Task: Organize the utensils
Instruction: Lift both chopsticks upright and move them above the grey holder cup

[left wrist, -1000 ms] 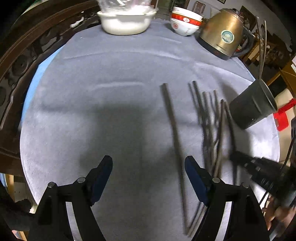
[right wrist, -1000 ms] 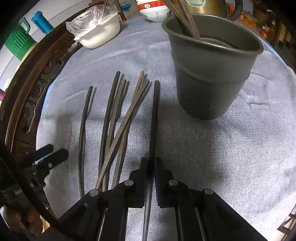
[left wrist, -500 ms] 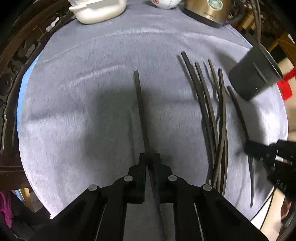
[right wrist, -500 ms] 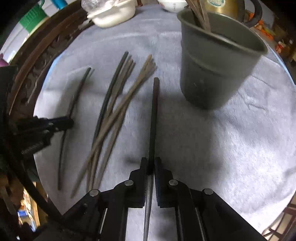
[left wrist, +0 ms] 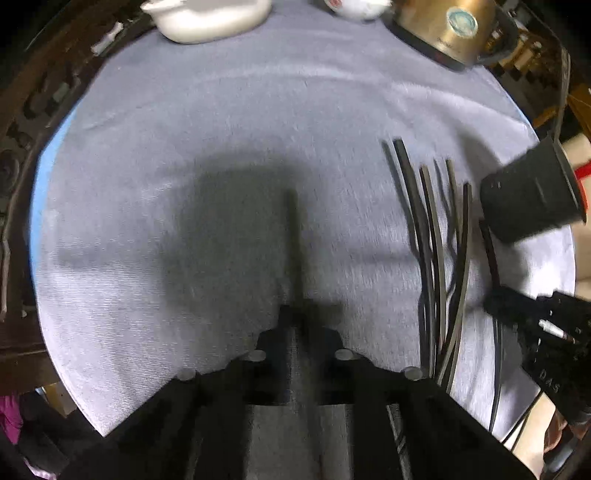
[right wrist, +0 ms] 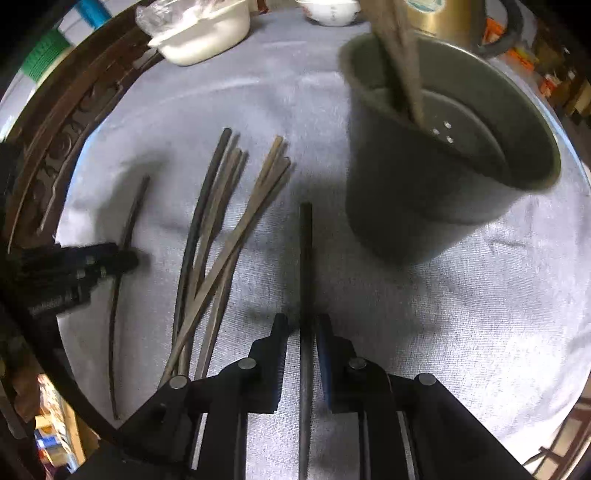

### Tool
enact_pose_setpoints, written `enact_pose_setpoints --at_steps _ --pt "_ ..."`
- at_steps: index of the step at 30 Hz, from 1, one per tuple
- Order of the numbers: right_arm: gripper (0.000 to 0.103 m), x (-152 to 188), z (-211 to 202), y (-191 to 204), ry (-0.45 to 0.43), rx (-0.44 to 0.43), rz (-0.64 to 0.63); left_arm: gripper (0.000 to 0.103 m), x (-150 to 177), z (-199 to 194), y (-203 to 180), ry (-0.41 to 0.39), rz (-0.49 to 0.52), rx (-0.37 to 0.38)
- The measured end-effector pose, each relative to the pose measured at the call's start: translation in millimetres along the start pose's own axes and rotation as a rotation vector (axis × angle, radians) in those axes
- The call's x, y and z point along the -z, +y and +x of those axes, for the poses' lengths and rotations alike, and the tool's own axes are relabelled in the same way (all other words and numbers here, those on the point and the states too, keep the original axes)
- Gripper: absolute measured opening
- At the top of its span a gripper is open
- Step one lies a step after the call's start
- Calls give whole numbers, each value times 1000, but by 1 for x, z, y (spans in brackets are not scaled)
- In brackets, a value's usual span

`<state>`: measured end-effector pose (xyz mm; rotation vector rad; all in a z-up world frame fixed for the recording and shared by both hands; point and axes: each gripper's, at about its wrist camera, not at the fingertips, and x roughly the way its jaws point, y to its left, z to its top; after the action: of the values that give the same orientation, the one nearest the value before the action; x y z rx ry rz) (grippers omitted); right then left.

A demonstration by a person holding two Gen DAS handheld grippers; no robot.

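Two grippers, each pinching one dark chopstick: left gripper (left wrist: 298, 314) its chopstick (left wrist: 293, 236), right gripper (right wrist: 301, 325) its own stick (right wrist: 306, 251). Next, I'd say, tip them into the grey cup (right wrist: 443, 206) far right.

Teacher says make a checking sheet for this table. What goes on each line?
Surface: round table under a grey cloth.
Job's things: loose chopsticks lying on the cloth; grey cup beside them holds a few chopsticks.
Clutter: white dish, small bowl, gold kettle at the far edge.
Tongs: left tongs shut on one chopstick; right tongs shut on another chopstick.
Cables: thin wires near the right tongs.
Surroundings: carved dark wood rim; cluttered room behind.
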<state>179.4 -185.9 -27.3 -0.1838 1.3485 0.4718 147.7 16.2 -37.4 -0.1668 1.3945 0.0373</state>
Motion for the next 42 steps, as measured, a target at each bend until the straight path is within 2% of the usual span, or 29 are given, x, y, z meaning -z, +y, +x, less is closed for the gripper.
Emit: enact_pose_setpoints --at_steps 1,2,5,8,10,13,14,16,20,21,25,30,33,42 --pt "10 0 -1 3 -1 15 -15 6 -4 0 2 -1 4 7" --pt "8 1 -1 4 -2 22 -23 6 -4 -2 3 -6 6 19" --pt "7 12 -7 1 -9 -2 -23 6 6 -10 13 -25 -12 60" --pt "7 28 -23 0 -62 -40 -17 6 22 -25 32 -93 -60 95" --pt "7 39 -40 -5 -119 -70 -4 6 28 -41 42 -166 -94 133" --pt "7 54 -71 -8 -239 -113 31 6 37 -72 52 -312 -141 159" --pt "7 60 -87 -10 -309 -121 54 6 38 -81 52 -355 -153 168" --pt "7 70 -116 -15 -459 -110 98 6 45 -102 53 -494 -183 181" --pt "7 85 -158 -33 -771 -16 200 6 43 -127 41 -761 -207 159" --pt "7 88 -162 -34 -819 12 209 6 45 -130 34 -827 -199 142" --pt "7 94 -154 -30 -961 113 237 6 55 -127 16 -972 -195 64" --pt "7 80 -134 -15 -983 164 232 6 69 -118 12 -1024 -159 -28" --pt "7 87 -136 -13 -1000 177 208 6 76 -111 16 -1040 -161 -51" --pt "7 124 -144 -7 -1007 149 185 8 124 -127 29 -1052 -155 -30"
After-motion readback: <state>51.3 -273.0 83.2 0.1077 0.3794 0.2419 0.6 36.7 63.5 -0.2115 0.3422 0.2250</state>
